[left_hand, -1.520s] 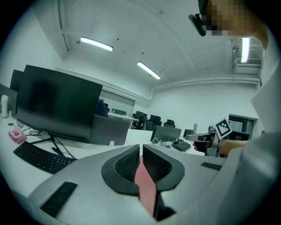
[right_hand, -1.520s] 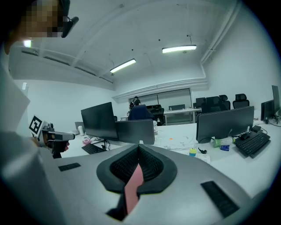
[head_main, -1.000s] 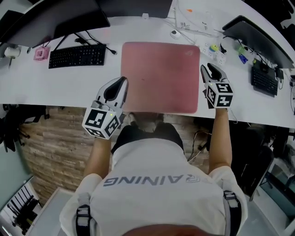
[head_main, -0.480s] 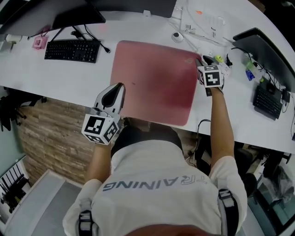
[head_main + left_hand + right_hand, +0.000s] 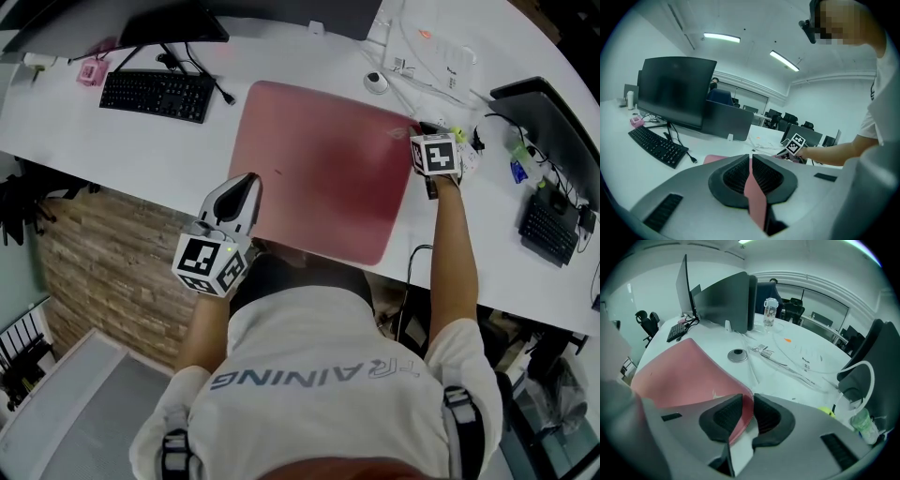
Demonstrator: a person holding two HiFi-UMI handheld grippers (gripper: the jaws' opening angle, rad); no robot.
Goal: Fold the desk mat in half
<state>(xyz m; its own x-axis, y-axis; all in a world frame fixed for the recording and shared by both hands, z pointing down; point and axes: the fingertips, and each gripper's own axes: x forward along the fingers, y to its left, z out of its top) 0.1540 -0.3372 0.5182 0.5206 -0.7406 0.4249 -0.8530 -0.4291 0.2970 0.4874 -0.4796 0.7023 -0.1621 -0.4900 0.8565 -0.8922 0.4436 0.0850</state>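
A dusty-pink rectangular fabric desk mat [image 5: 319, 169] lies in the middle of the white surface [image 5: 112, 141], straight ahead of the person, with its near edge reaching the surface's front rim.

The left hand-held gripper [image 5: 250, 180] sits at the mat's 8 o'clock, on the left edge close to the near corner. In the left gripper view its ribbed black pads [image 5: 736, 176] are clenched on that edge, and a thin pink strip of mat stands squeezed between them.

The right hand-held gripper [image 5: 424, 131] is at the mat's 2 o'clock, on the far right corner. Its jaws have just been closing with that corner between them. The right gripper view shows the corner curled up off the surface and pinched between the dark pads [image 5: 723, 416], while the rest of the mat spreads away toward 10 o'clock.

A black computer keyboard [image 5: 155, 94] rests at 10 o'clock from the mat, well apart from it, below a dark monitor [image 5: 173, 21]. A small round grey disc [image 5: 375, 82] sits just beyond the far edge at 1 o'clock, beside white cables [image 5: 787, 365]. A second black keyboard [image 5: 548, 230] lies at 3 o'clock.
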